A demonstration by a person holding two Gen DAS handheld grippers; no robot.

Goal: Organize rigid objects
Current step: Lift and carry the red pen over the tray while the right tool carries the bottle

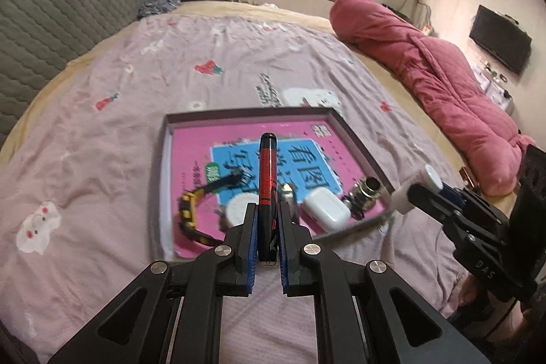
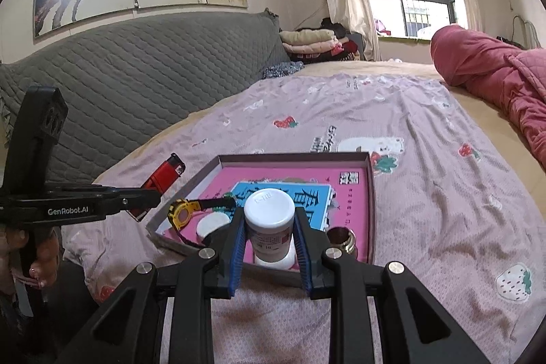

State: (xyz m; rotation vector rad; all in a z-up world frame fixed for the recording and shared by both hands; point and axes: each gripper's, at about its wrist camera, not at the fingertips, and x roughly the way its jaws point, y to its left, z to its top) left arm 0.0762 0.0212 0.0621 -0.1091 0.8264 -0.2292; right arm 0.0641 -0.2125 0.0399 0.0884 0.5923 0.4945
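My left gripper [image 1: 268, 210] is shut on a red and black lighter [image 1: 267, 173], held above the near edge of a shallow grey tray [image 1: 245, 114] lined with a pink book [image 1: 191, 156]. My right gripper [image 2: 269, 220] is shut on a white-capped pill bottle [image 2: 269, 210], held over the tray's near edge [image 2: 225, 159]. In the tray lie a yellow and black watch [image 1: 189, 210], a round white lid [image 1: 239, 210], a white earbud case [image 1: 324, 207] and a brass fitting [image 1: 367, 190]. The left gripper with the lighter [image 2: 163, 176] shows at the left of the right wrist view.
The tray sits on a pink patterned bedsheet [image 1: 119, 125]. A grey quilted headboard [image 2: 136, 74] stands at the left. A rolled red quilt [image 1: 426, 63] lies along the right side. Folded clothes [image 2: 314, 43] are stacked by the window.
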